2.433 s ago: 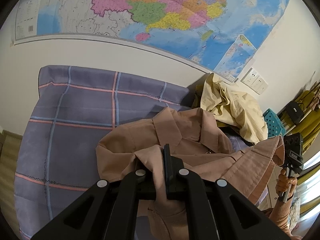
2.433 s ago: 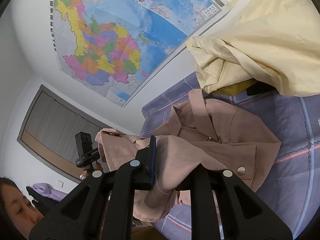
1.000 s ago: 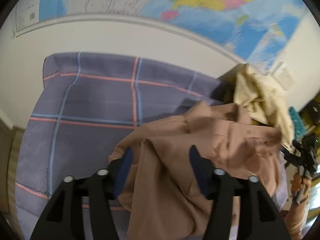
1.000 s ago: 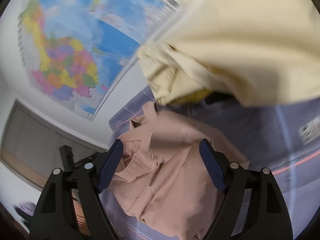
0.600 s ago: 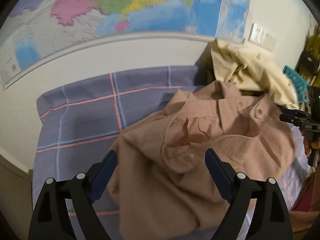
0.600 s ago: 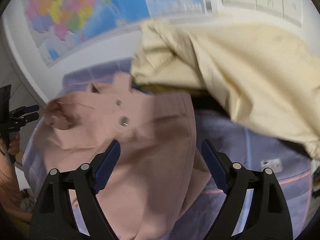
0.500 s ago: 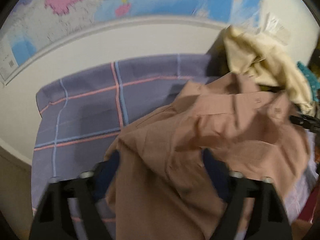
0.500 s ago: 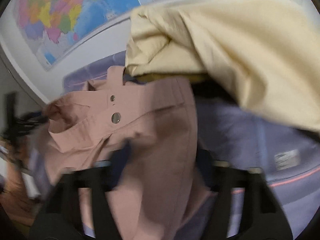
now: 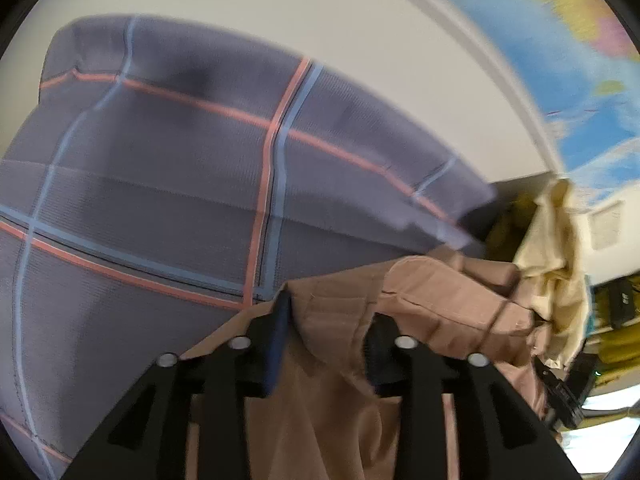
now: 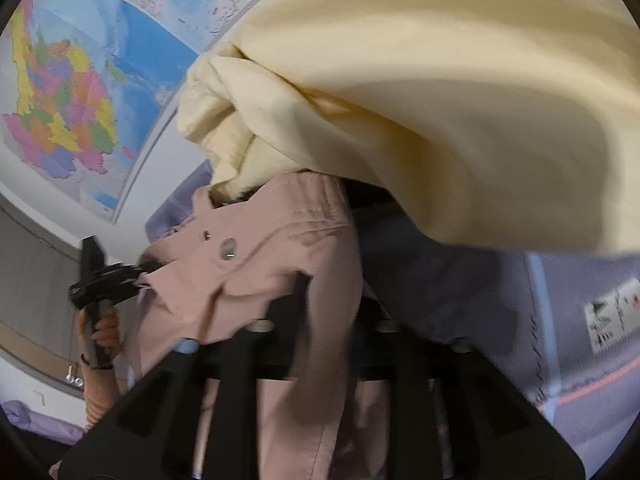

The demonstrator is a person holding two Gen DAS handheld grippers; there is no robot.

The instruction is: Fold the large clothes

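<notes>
While our left gripper [image 9: 330, 314] straddles the dusty-pink buttoned cotton shirt [image 9: 440, 304]: jaws apart.
Right gripper [image 10: 332, 304]: blurred, we cannot tell.
Cream crumpled garment [image 10: 440, 100], twelve o'clock: may snag.

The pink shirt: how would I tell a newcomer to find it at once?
Start at the bed with the purple checked cover, under the wall map. Two garments lie on it: take the dusty-pink shirt, beside and partly under the cream garment. Only the pink one shows round buttons.
</notes>
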